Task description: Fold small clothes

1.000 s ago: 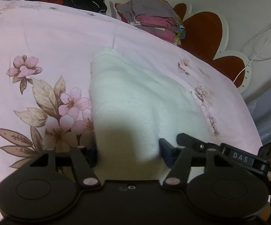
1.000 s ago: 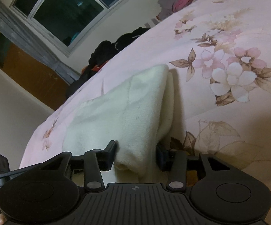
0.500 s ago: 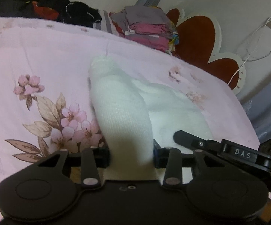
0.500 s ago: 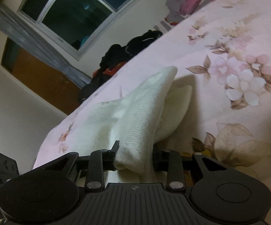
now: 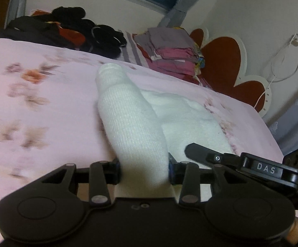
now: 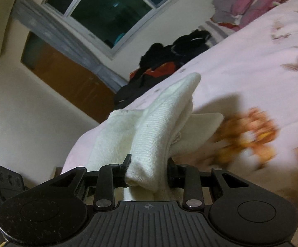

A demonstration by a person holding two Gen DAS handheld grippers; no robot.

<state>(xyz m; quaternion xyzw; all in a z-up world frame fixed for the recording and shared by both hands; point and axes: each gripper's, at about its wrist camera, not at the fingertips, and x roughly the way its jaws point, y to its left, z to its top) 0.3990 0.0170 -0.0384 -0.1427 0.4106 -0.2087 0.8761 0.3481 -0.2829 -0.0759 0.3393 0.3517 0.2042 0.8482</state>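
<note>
White knit garment pinched between both grippers' jaws — left gripper, right gripper (bedspread seemingly blurred) — lifted.

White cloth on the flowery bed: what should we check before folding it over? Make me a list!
1. Left tool pinching the white cloth: ok.
2. Right tool pinching its edge too: ok.
3. Held edge lifted off the pink floral sheet: ok.
4. Far part of the cloth lying flat: not ok, it looks bunched.
5. Stack of folded clothes out of the way: ok.
6. Both held corners level with each other: cannot tell.
</note>
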